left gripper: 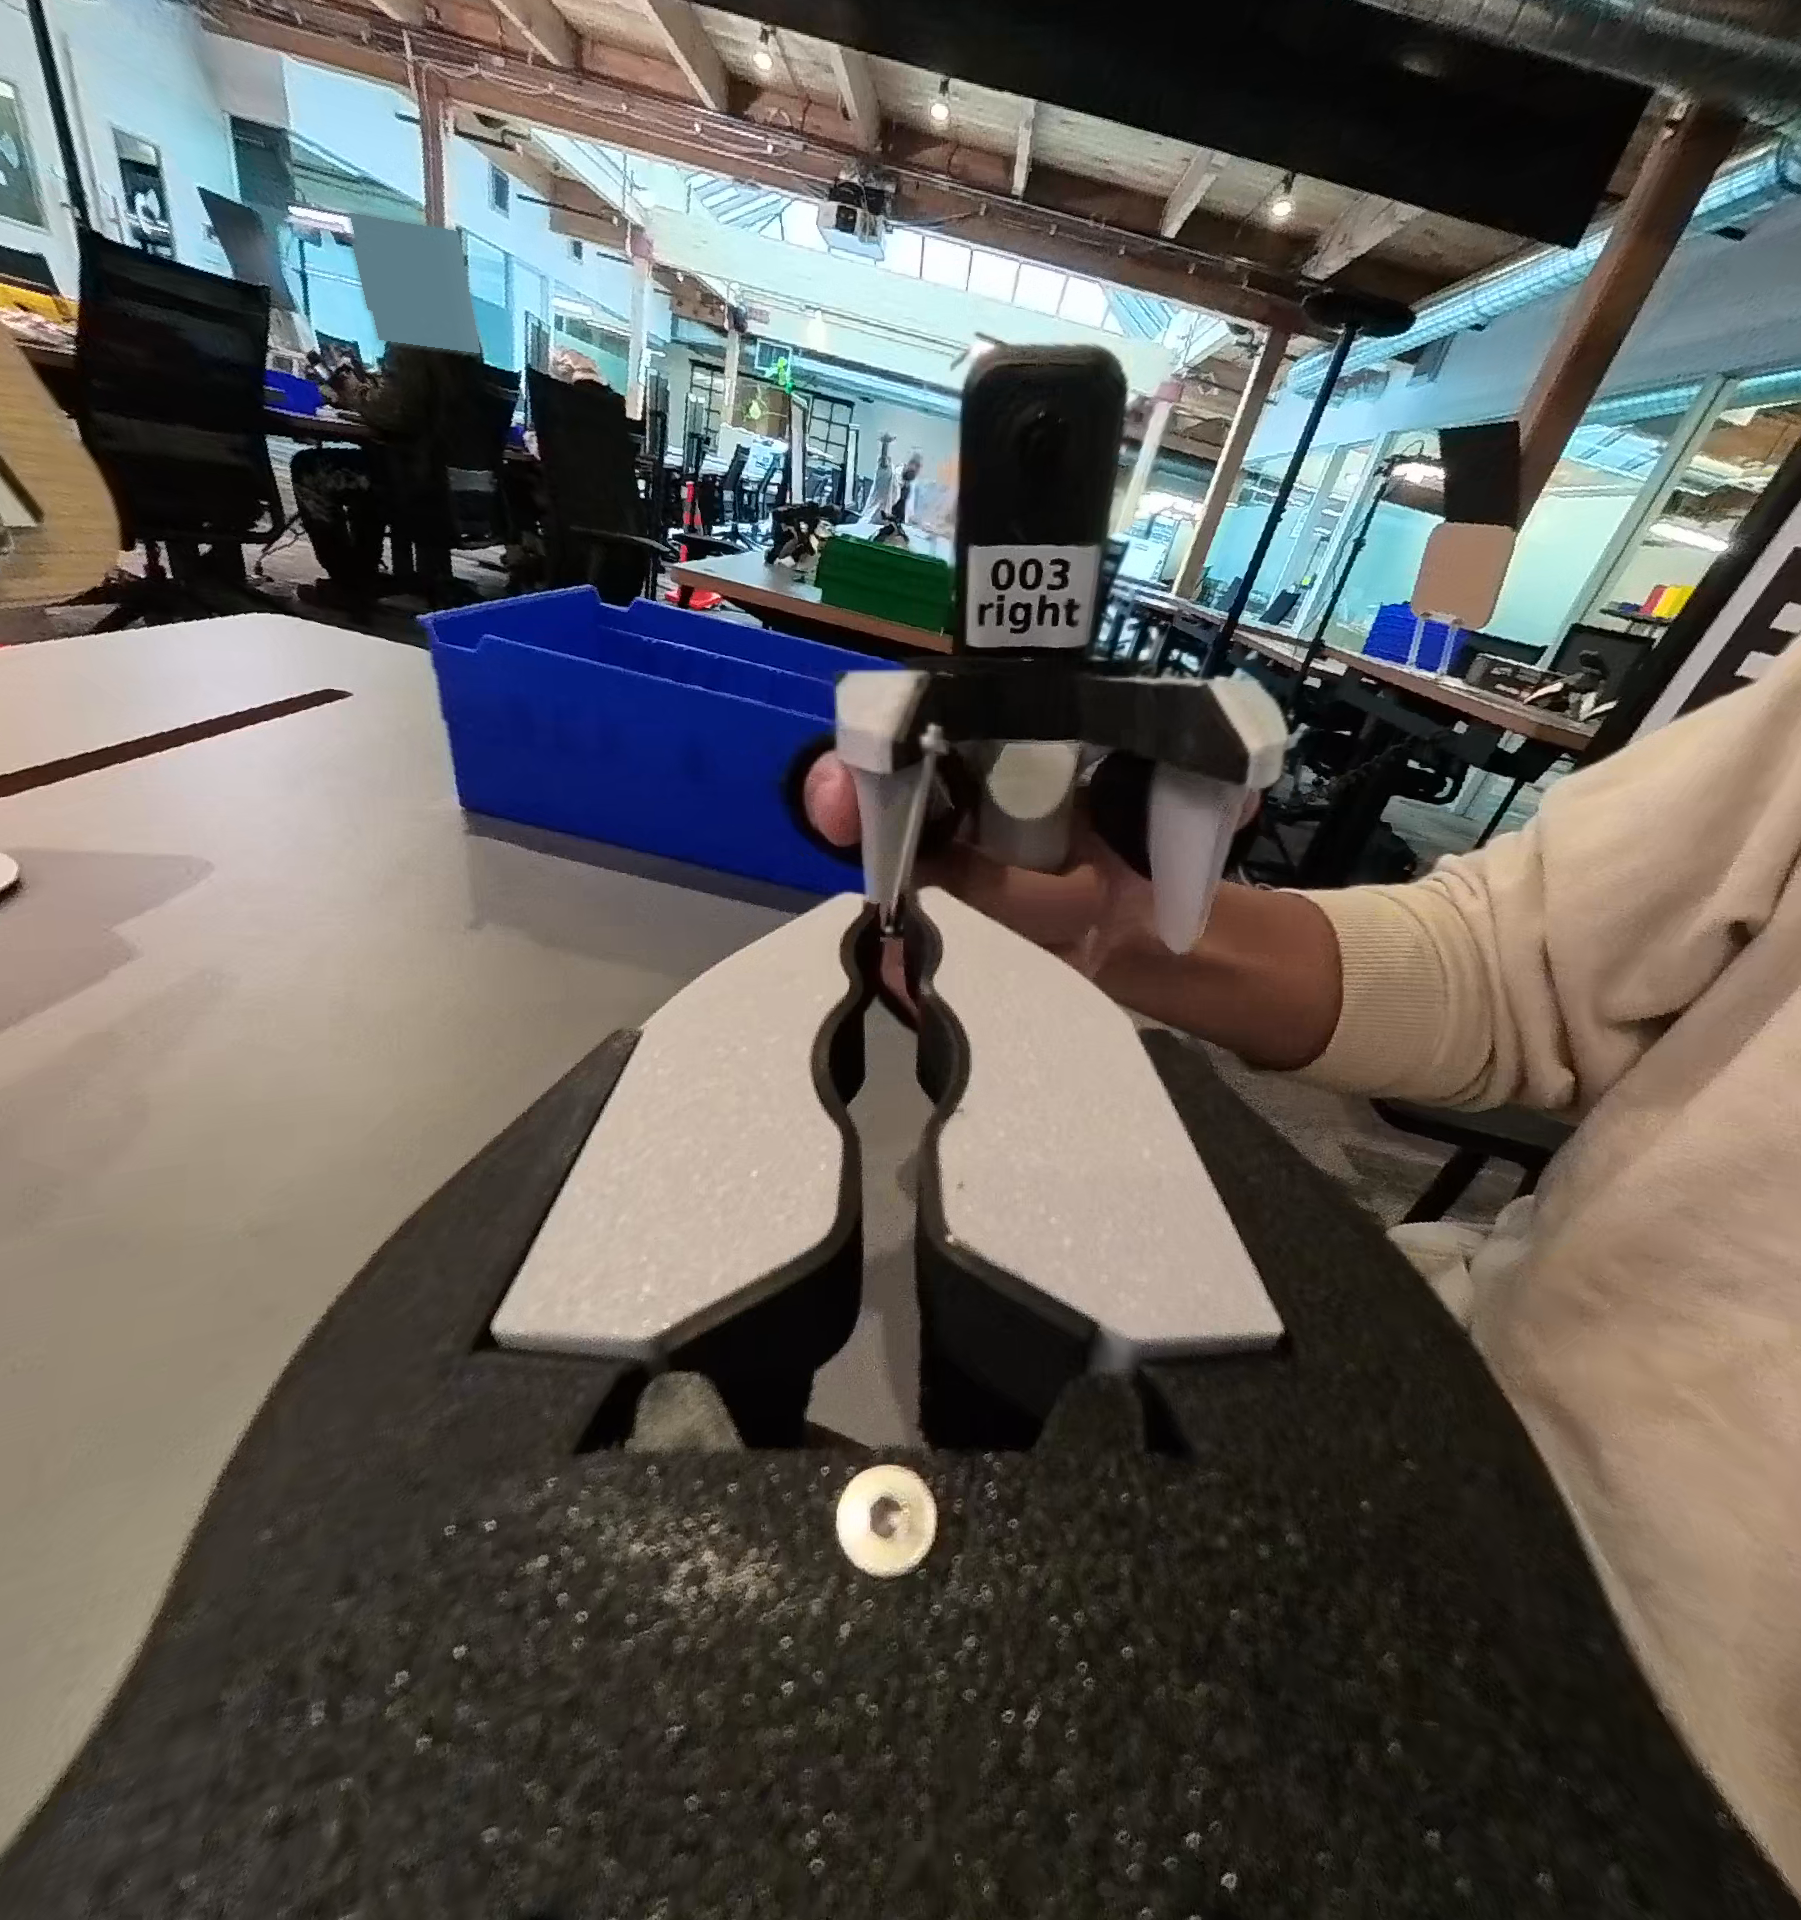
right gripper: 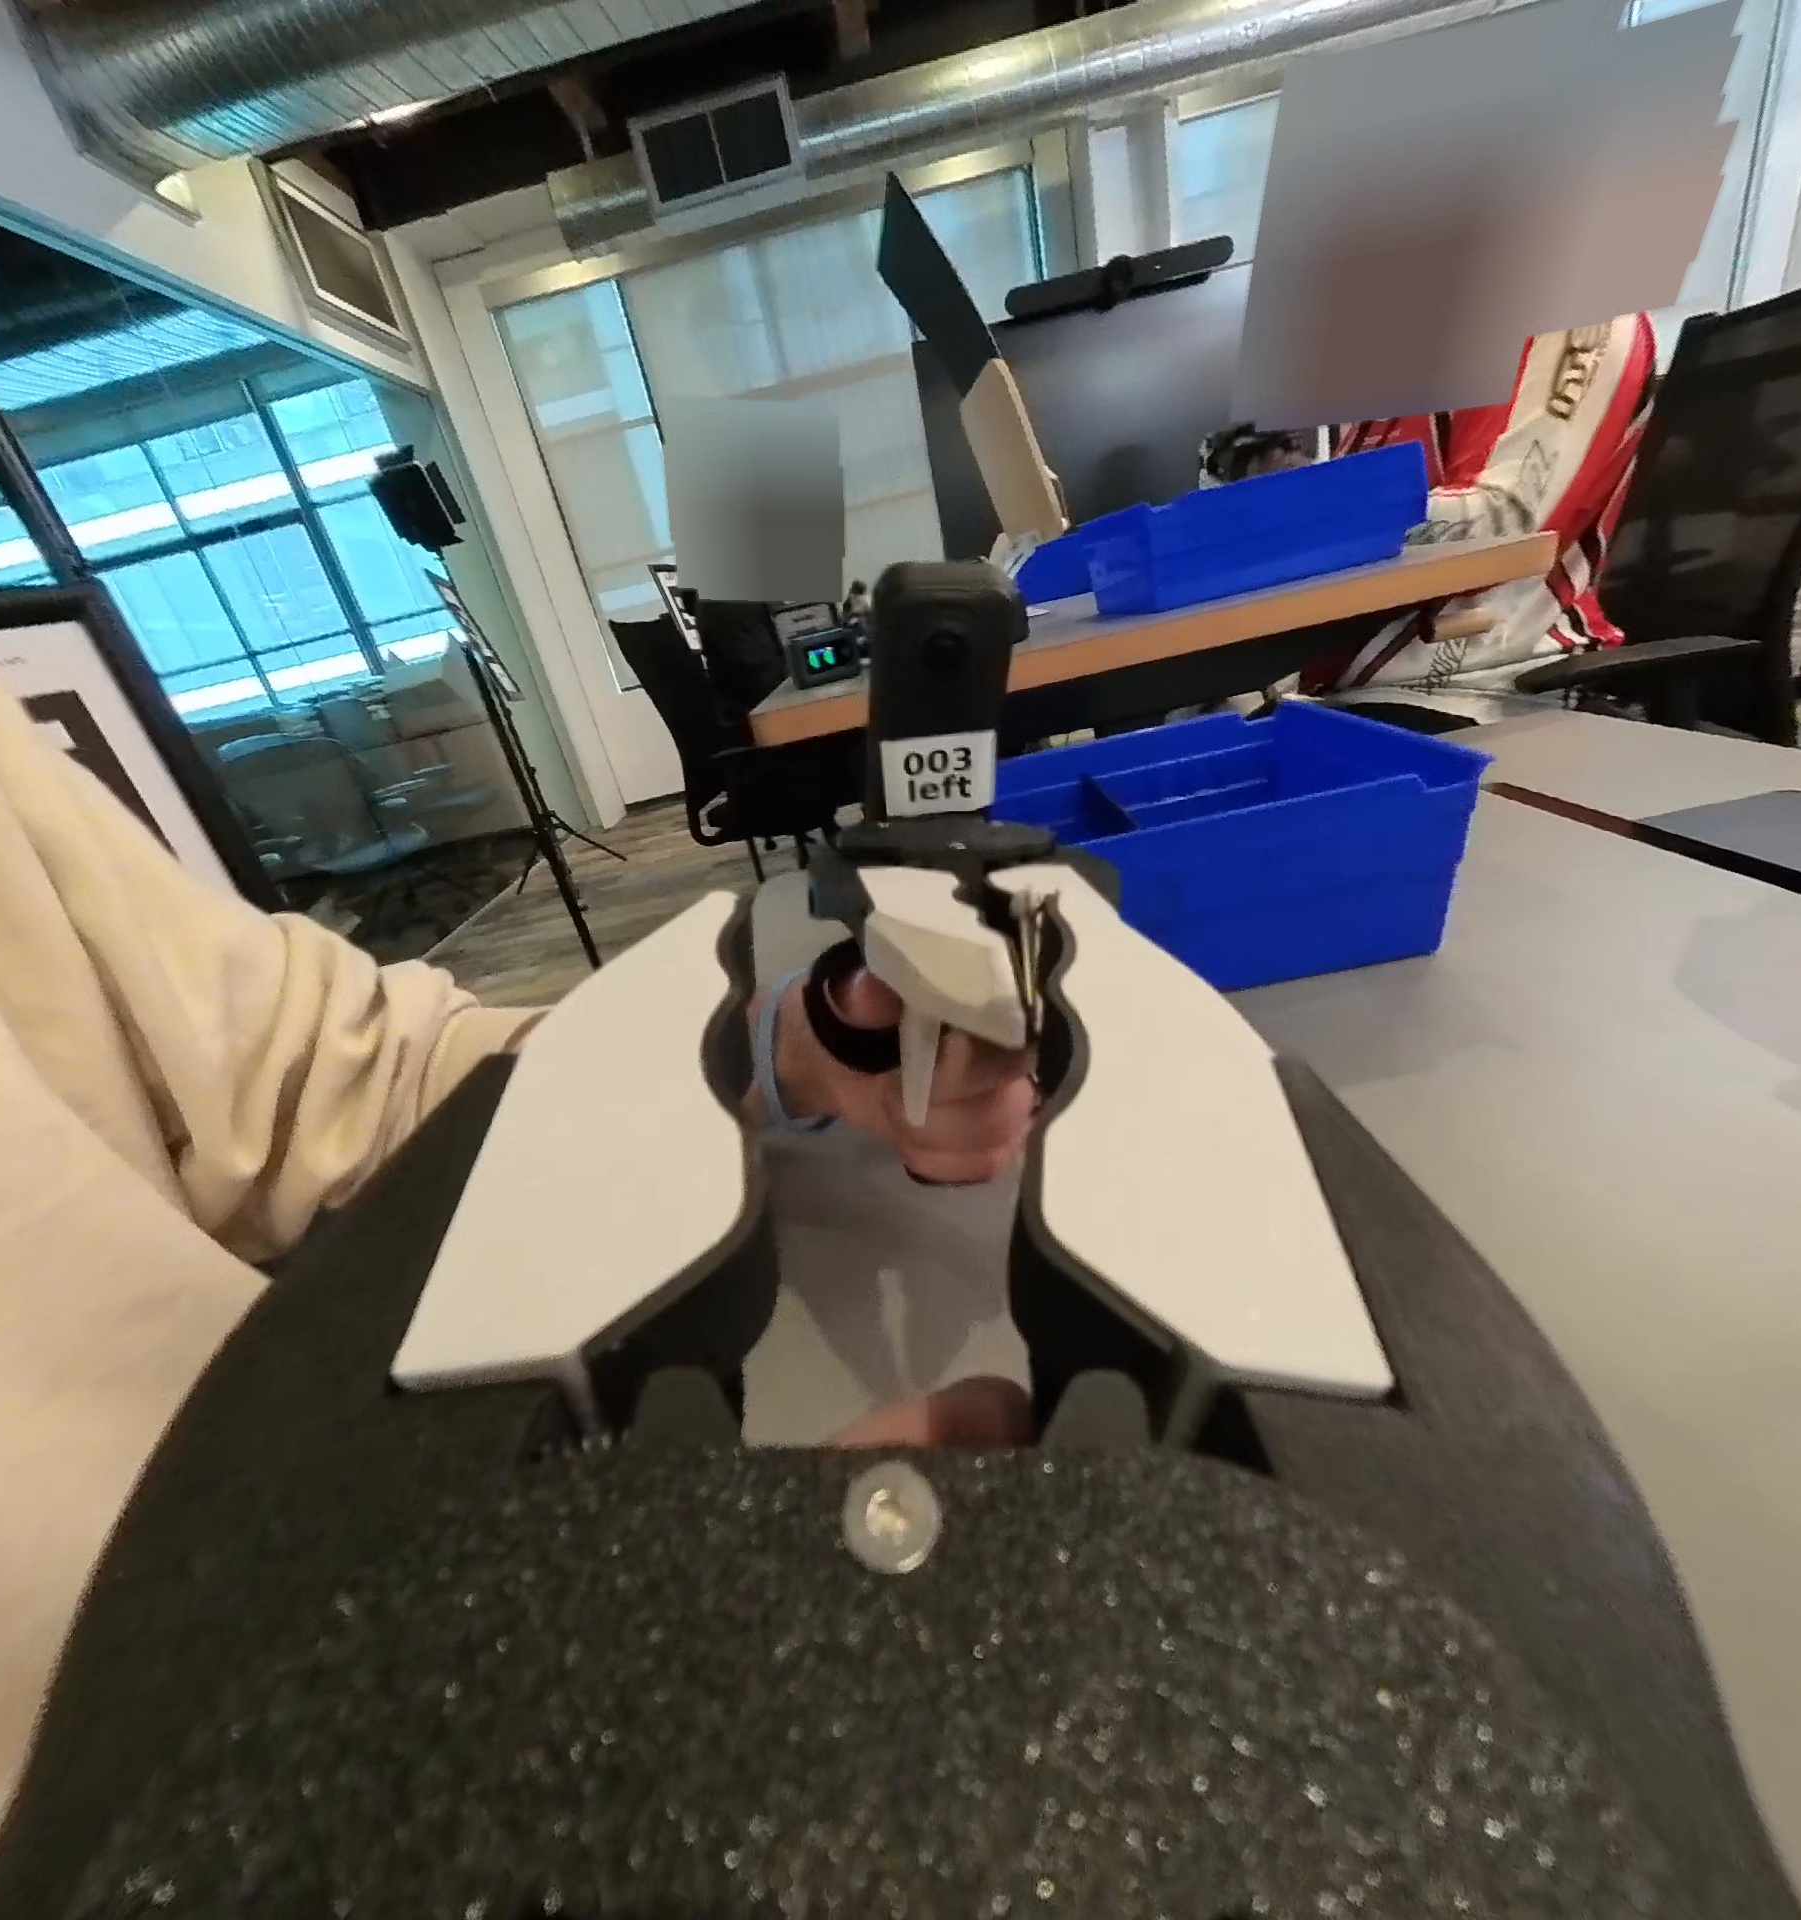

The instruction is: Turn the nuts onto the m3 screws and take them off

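above the grey table (left gripper: 252, 852), in the left wrist view, the left gripper (left gripper: 891, 935) is nearly closed, its tips pinching the lower end of a thin metal screw (left gripper: 915, 821). the screw runs up along one white finger of the right gripper (left gripper: 1031, 914), which faces the camera with its fingers spread wide and nothing between them. a hand (left gripper: 1062, 894) in a cream sleeve (left gripper: 1550, 883) holds that gripper. whether a nut sits on the screw is too small to tell. a blue bin (left gripper: 615, 727) stands on the table just behind.

in the right wrist view, the right gripper (right gripper: 891, 935) shows a wide gap and holds nothing. through that gap the left gripper (right gripper: 1010, 1008) is seen side-on, the screw (right gripper: 1029, 956) a dark sliver at its tip, held up off the table. the blue bin (right gripper: 1291, 862) stands to the right, well clear.

the screw looks light, stiff and slick, and easy to drop or tilt. a firm pinch low on the shank seems best, leaving the thread free. a nut would want a light hold on its flats. the right gripper's own finger crowds the screw most.
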Demonstrator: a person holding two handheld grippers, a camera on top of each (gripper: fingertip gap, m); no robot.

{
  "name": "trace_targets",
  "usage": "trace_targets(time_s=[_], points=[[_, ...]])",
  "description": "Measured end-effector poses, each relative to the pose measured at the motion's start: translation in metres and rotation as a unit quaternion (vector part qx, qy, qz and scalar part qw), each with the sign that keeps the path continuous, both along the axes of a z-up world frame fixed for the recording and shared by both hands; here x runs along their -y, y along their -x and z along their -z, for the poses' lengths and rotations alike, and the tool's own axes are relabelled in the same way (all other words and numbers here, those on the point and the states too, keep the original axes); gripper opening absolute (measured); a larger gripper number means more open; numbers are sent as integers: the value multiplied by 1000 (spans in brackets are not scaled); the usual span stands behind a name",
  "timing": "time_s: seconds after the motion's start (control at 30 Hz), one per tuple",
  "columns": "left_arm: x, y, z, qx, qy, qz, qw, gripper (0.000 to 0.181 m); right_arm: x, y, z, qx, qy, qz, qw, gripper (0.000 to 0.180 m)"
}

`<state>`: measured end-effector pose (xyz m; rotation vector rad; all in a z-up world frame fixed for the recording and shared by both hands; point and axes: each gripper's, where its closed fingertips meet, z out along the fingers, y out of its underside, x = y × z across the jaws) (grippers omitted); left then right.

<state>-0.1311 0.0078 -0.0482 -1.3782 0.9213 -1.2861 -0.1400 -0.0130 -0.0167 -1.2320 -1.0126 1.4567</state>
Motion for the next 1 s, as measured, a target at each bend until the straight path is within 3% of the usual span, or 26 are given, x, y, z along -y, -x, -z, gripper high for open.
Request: trace_targets(time_s=[0.37,0.63,0.8,1.0], points=[[-1,-1,12,-44,-15,-22,999,4,-23,-57,65,133,5,182,974,41],[0,1,11,-40,-17,-24,999,4,-18,-53,56,118,6,146,982,40],[2,-5,21,-70,-30,-18,997,4,-21,-31,40,231,-88,74,966,36],[5,-8,23,-78,-33,-9,996,4,-11,-15,34,326,-135,-22,935,29]])
